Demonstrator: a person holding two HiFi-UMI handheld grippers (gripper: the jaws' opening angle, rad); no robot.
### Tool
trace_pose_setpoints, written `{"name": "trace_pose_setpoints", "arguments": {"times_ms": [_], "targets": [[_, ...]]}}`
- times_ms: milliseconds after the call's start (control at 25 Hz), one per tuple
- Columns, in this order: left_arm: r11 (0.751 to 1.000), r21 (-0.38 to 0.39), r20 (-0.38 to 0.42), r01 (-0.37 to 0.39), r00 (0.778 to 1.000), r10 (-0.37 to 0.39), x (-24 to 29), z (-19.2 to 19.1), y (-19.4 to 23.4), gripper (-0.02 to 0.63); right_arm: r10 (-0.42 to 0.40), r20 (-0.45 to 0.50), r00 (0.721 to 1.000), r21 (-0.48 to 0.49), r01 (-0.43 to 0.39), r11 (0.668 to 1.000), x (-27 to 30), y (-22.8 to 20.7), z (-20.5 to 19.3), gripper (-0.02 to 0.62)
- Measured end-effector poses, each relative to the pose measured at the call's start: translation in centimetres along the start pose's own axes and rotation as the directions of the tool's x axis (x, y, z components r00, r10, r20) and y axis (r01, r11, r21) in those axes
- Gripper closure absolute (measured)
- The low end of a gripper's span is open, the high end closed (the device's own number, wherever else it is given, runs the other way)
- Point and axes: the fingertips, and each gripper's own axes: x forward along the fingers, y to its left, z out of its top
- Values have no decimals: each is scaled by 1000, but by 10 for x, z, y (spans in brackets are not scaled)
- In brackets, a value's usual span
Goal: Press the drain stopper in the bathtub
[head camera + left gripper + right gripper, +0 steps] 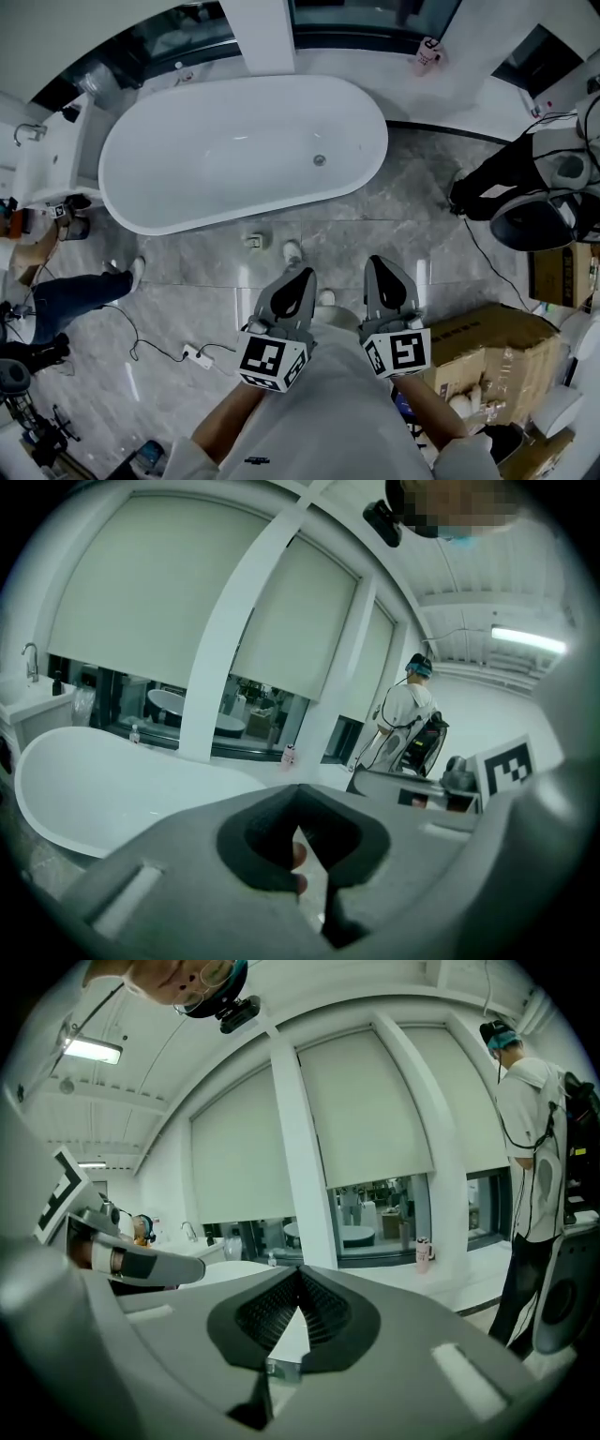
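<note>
So the person is standing on the grey marble floor (375, 220), a bit back from the white oval bathtub (234, 211), with both grippers held in close to the body. The drain stopper (319, 160) is a small round metal disc on the tub bottom, right of the middle, with nothing touching it and well apart from both tools.

Left gripper (305, 274): its own view has the 2 jaws pressed together at the tips with nothing pinched between them, and it points roughly toward the tub. Right gripper (373, 262) is the same deal, jaws together at the tips and nothing in them. Each one has its marker cube facing up at the head camera, and the 2 grippers sit side by side, near each other but not touching.

Other stuff around:
- a cardboard box (487, 342) on the floor just to the right of the person
- a white power strip (192, 354) with its cable on the left
- a pink cup (427, 53) on the ledge behind the tub
- 1 person in jeans (75, 295) at the left edge and another in dark trousers (497, 178) at the right
</note>
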Motion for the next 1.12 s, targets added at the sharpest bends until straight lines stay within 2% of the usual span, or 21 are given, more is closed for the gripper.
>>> {"name": "trace_pose_setpoints", "arguments": {"times_ms": [200,560,720,920,1120], "targets": [[999,-39,-33,6,999,-8,33,3,47,607,3,-49,999,-14,-3,1000,56,0,-8,600],[997,-80,-33,-13,999,11,115,63,159,607,32,-132,991,-35,-37,999,199,-14,14,600],[995,-98,-33,2,999,-5,137,83,202,607,25,-158,987,-82,-38,996,255,-13,24,600],[991,-130,-98,-12,995,0,173,72,247,607,32,-227,973,-82,-52,995,312,-27,-1,601],[980,-188,-162,-61,986,30,215,47,268,607,103,-297,949,-96,-137,986,369,-47,-35,601]]}}
